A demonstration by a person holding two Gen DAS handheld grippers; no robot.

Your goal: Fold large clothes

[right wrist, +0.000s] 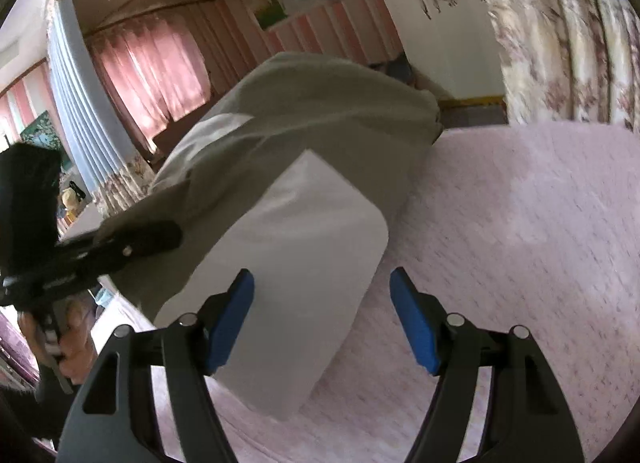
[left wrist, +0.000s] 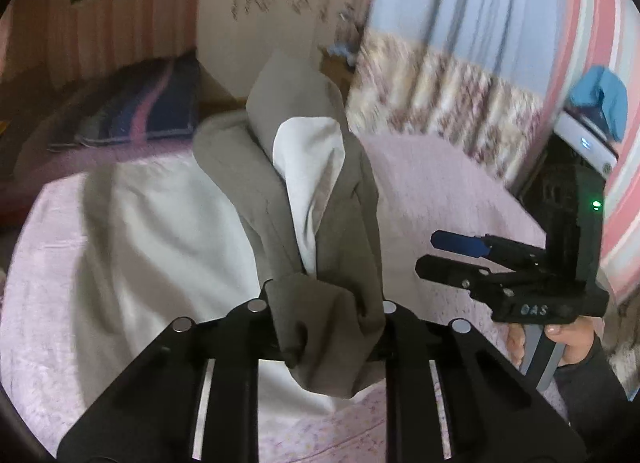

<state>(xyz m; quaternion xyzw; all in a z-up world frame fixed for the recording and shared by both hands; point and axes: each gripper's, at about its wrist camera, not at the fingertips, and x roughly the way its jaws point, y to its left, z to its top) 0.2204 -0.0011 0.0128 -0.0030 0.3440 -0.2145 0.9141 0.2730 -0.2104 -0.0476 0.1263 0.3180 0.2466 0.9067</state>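
A large grey-and-white garment (left wrist: 288,191) lies on the pink bedspread (left wrist: 440,191). My left gripper (left wrist: 326,327) is shut on a bunched grey edge of the garment and lifts it off the bed, so the cloth stretches up from the far side. My right gripper (left wrist: 434,253) hovers open and empty to the right of the lifted cloth. In the right wrist view the right gripper (right wrist: 322,319) is open with blue pads (right wrist: 234,319) over the white panel of the garment (right wrist: 288,263), and the left gripper (right wrist: 136,241) shows at the left, shut on the grey cloth.
A striped dark pillow (left wrist: 136,111) lies at the bed's far left. A floral curtain (left wrist: 440,103) hangs at the right behind the bed. A monitor with blue cloth (left wrist: 592,123) stands at far right. Bare bedspread (right wrist: 520,243) lies right of the garment.
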